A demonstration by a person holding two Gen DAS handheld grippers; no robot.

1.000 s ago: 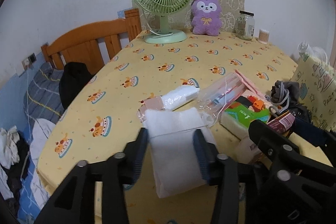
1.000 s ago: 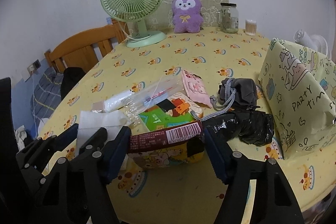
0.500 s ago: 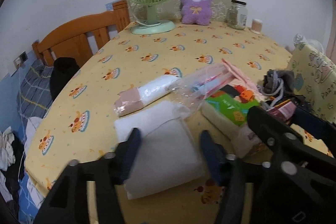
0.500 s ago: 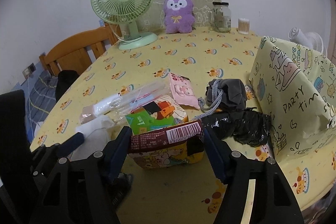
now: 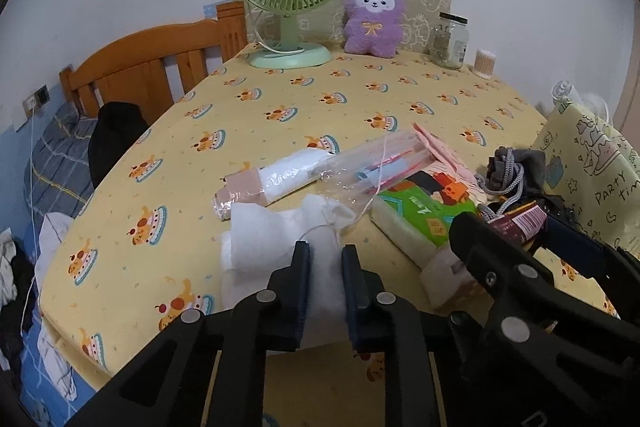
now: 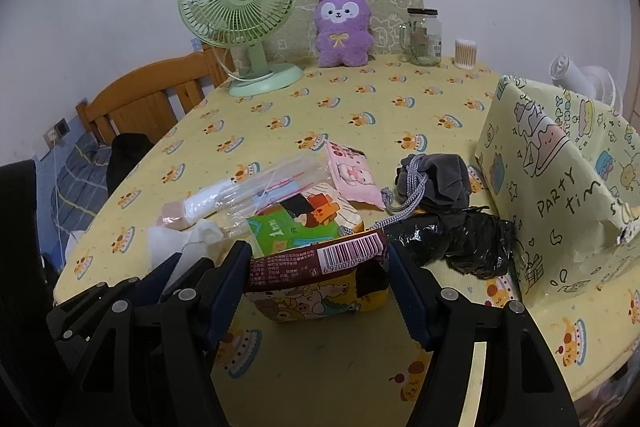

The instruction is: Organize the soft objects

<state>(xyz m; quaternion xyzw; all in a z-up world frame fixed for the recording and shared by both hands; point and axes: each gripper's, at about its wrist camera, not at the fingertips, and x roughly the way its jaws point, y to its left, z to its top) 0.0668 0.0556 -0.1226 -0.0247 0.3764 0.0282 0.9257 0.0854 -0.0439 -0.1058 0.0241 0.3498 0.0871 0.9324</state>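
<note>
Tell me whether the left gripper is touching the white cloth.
Touching. In the left wrist view the left gripper has its pads pressed on the bunched white cloth, pinched between them.

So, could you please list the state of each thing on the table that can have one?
left gripper: shut on the white cloth, which is bunched up.
right gripper: open around the tissue pack, not squeezing it.
glass jar: upright, lid on.
green fan: upright; running or not, cannot tell.
gift bag: standing, crumpled.
</note>
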